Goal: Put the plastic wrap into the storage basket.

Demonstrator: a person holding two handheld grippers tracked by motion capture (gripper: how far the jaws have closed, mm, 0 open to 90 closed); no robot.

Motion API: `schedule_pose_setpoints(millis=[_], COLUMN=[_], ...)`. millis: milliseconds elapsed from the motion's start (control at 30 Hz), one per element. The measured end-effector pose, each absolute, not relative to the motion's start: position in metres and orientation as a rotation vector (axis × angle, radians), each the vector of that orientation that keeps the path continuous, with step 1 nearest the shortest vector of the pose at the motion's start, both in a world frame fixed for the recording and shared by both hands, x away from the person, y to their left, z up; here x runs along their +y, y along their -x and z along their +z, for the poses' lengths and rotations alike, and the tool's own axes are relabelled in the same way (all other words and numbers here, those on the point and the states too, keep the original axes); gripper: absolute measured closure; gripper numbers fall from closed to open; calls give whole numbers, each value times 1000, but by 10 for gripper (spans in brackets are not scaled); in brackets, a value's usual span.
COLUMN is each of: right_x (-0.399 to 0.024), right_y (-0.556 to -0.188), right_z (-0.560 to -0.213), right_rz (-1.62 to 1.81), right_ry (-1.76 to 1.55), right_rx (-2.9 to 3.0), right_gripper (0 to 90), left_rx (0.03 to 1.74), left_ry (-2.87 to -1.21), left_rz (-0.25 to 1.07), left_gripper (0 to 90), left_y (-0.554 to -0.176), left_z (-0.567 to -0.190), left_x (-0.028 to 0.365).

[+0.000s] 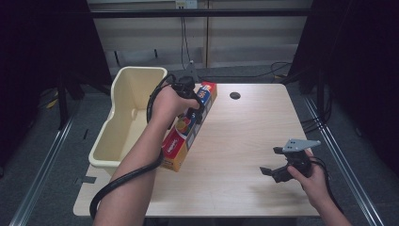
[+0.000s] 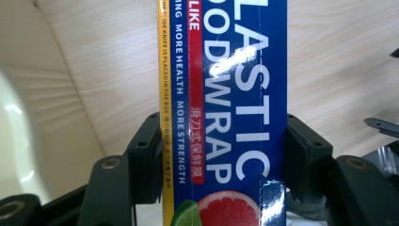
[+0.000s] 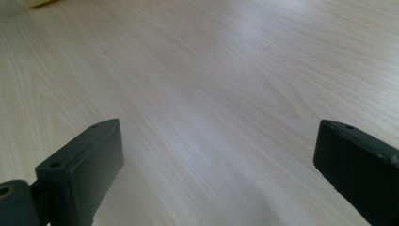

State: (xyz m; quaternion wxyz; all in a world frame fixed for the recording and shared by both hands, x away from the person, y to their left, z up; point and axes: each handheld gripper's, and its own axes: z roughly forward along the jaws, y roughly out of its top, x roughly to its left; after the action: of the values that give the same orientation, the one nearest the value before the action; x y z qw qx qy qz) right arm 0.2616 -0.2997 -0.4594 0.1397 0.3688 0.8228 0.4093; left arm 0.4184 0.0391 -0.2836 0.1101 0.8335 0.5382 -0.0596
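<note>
Partly hidden under the person's left hand, the one box (image 1: pixel 188 132) reading "PLASTIC FOOD WRAP" lies along the desk's (image 1: pixel 244 136) left edge beside one cream bin (image 1: pixel 127 113), clenched by the left gripper (image 2: pixel 221 155), while the right gripper (image 1: pixel 273 162) sits released near the right edge.

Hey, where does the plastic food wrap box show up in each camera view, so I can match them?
High view: plastic food wrap box, left of centre, beside the cream bin, held by the left gripper.
Left gripper view: box, centre, upright between the jaws.
Right gripper view: not in it.
Shared landmark: the wooden table.
</note>
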Motion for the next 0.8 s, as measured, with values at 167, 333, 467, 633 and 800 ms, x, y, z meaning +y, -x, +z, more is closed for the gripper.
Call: schedule_pose_setpoints(millis=[167, 333, 467, 633, 800], right_x=[-300, -300, -300, -299, -299], right_y=[-262, -262, -262, -262, -262], right_z=[-459, -459, -459, -459, -459], right_rz=[1185, 1190, 1190, 1189, 1184], right_ry=[-1064, -1061, -1063, -1066, -1065], right_rx=[2375, 2374, 2372, 2369, 2368], right_gripper=[19, 19, 19, 19, 19], left_rx=[1601, 1612, 1623, 1647, 1655], left_ry=[-2426, -2410, -2398, -2377, -2365], left_rz=[-165, -171, -133, -133, -125], left_gripper=[410, 410, 410, 410, 410], left_y=[-419, -421, -422, -423, -424], left_z=[-269, -259, -250, -241, -235], left_x=[46, 54, 61, 69, 75])
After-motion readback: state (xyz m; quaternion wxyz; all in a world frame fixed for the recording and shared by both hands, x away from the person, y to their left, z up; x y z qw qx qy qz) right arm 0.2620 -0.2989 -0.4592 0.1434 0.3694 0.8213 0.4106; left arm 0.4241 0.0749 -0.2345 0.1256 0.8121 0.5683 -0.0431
